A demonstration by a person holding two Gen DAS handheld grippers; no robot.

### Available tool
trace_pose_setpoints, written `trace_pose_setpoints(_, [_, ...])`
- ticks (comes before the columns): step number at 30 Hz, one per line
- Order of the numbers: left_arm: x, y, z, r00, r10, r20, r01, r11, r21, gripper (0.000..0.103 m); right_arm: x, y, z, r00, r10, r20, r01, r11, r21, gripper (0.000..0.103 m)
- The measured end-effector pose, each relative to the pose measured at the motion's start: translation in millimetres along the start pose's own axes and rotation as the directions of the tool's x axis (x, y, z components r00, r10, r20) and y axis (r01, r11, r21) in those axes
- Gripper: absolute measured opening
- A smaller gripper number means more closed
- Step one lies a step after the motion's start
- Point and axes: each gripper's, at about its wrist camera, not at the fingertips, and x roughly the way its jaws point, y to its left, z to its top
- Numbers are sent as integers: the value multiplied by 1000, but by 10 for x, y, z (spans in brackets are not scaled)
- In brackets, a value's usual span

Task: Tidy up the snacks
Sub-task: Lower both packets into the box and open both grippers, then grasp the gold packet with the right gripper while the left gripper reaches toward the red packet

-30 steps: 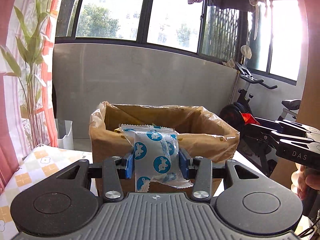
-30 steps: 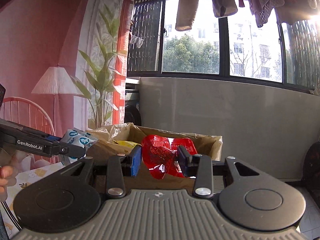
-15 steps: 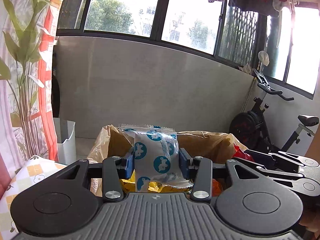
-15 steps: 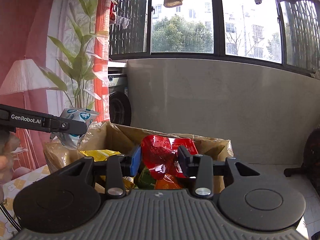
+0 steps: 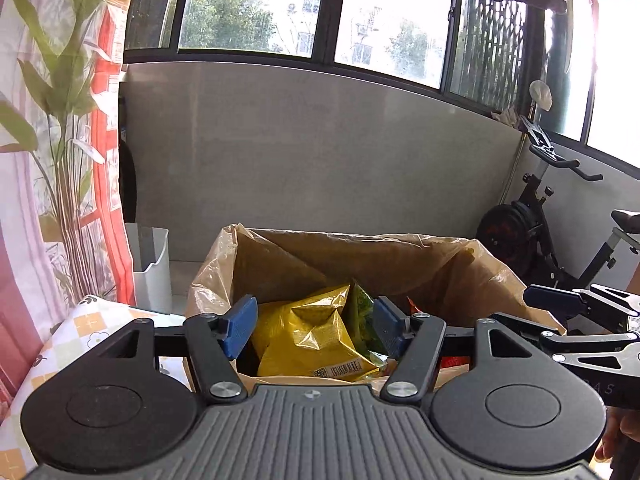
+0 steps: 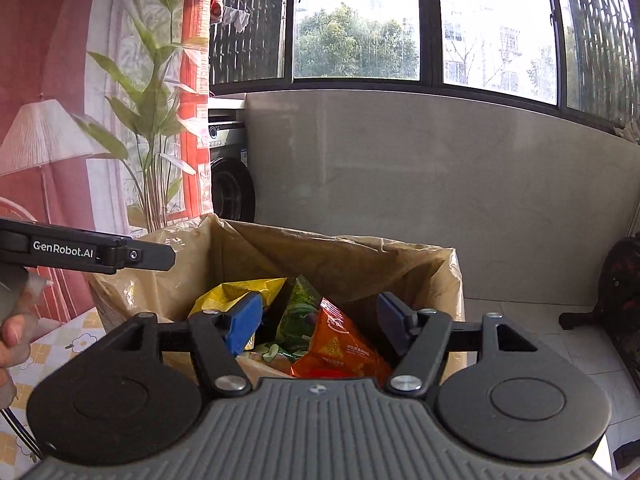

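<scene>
A cardboard box lined with a clear plastic bag holds several snack packs: a yellow bag, a green bag and an orange bag. My left gripper hovers over the box's near rim, its jaws opening with nothing gripped between the blue pads. My right gripper hovers over the box too, jaws opening and empty. The blue-and-white packet and the red packet are out of sight. Each gripper shows in the other's view at the edge.
The box stands at the far end of a table with a checked flower cloth. Behind are a grey wall, windows, a white bin, a plant and an exercise bike. A hand holds the left gripper.
Both grippers moved forward over the box and opened. The blue-and-white packet left the left jaws and the red packet left the right jaws; neither is visible now.
</scene>
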Motion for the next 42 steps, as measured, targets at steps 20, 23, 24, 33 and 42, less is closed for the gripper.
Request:
trace_pose_setpoints(20, [-552, -472, -537, 994, 71, -83, -70, 997, 23, 69, -910, -403, -621, 999, -2, 42, 0, 998, 62, 70])
trace_pose_setpoints(23, [-529, -501, -712, 994, 42, -105, -40, 999, 15, 69, -942, -469, -807, 999, -28, 22, 26, 997, 67, 70])
trace_pose_setpoints(24, [-526, -504, -800, 994, 16, -111, -16, 1000, 0, 69, -944, -496, -891, 999, -39, 10, 38, 997, 68, 70])
trace_pose_setpoints(33, [-356, -610, -1364, 977, -1, -215, 11, 999, 46, 68, -860, -748, -1721, 981, -77, -176, 109, 978, 176, 70])
trace_pose_setpoints(42, [-274, -628, -1615, 962, -45, -271, 53, 998, 23, 65, -734, -665, -2074, 947, 11, -320, -26, 999, -43, 85])
